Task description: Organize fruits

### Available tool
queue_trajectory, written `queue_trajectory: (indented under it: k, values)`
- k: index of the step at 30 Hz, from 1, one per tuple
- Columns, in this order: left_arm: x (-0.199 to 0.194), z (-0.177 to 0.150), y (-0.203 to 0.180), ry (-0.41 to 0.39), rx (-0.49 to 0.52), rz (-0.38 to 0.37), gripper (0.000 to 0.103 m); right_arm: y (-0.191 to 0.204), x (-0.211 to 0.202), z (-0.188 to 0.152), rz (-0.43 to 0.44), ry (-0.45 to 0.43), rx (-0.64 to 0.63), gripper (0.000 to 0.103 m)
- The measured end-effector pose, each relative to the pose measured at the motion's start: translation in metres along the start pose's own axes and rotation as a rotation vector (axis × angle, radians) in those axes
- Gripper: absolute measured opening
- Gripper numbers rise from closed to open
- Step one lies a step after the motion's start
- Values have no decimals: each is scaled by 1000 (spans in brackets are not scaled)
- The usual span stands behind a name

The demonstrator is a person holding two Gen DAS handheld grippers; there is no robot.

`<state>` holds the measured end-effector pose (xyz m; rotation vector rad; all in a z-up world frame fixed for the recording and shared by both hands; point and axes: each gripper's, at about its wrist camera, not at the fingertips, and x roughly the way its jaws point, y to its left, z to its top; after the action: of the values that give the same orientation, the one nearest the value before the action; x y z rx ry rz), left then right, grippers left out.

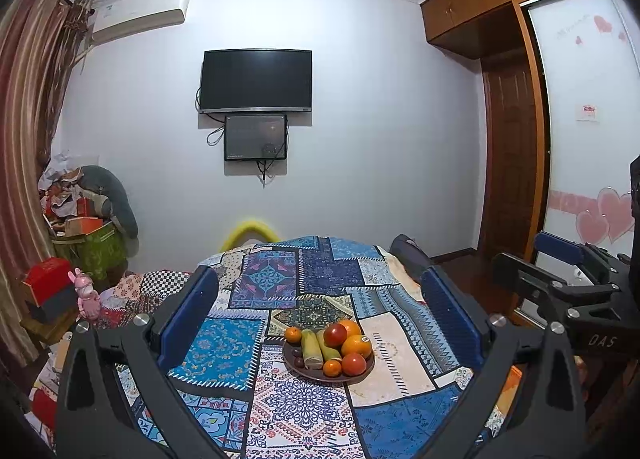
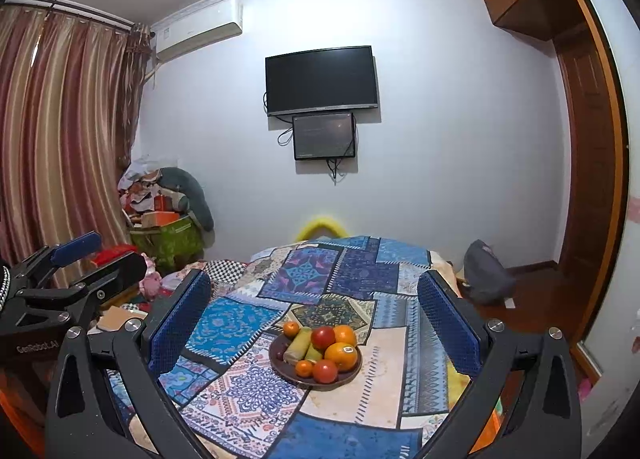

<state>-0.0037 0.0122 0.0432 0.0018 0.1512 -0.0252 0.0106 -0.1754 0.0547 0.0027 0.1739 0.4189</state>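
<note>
A dark brown plate (image 1: 294, 368) (image 2: 276, 363) sits on the patchwork-cloth table (image 1: 400, 411) (image 2: 380, 387), piled with fruit: oranges (image 1: 357, 345) (image 2: 341, 356), red apples (image 1: 335, 334) (image 2: 323, 337), small tangerines (image 1: 293, 334) (image 2: 291, 329), and yellow-green corn or banana pieces (image 1: 311, 349) (image 2: 299, 345). My left gripper (image 1: 320, 299) is open and empty, held above and before the plate. My right gripper (image 2: 314, 301) is open and empty, likewise short of the plate. Each gripper shows at the edge of the other's view.
A wall TV (image 1: 256, 81) and smaller screen (image 1: 255, 138) hang behind. Cluttered boxes and a grey cushion (image 1: 104, 195) stand at left by the curtain (image 2: 60, 139). A wardrobe and door (image 1: 516, 147) are at right. A grey bag (image 2: 486, 277) lies on the floor.
</note>
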Motion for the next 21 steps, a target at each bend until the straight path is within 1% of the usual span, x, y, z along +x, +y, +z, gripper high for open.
queue_trajectory:
  k: [7,11,21]
  values:
    - [3,-1,0,14,1,-26,103,0,0,0,0,0,-1,103]
    - [4,-2,0,14,1,-23,103,0,0,0,-2,-1,-1,103]
    - [6,-4,3,34,-16,-42,103,-1,1,0,-1,2,-1,103]
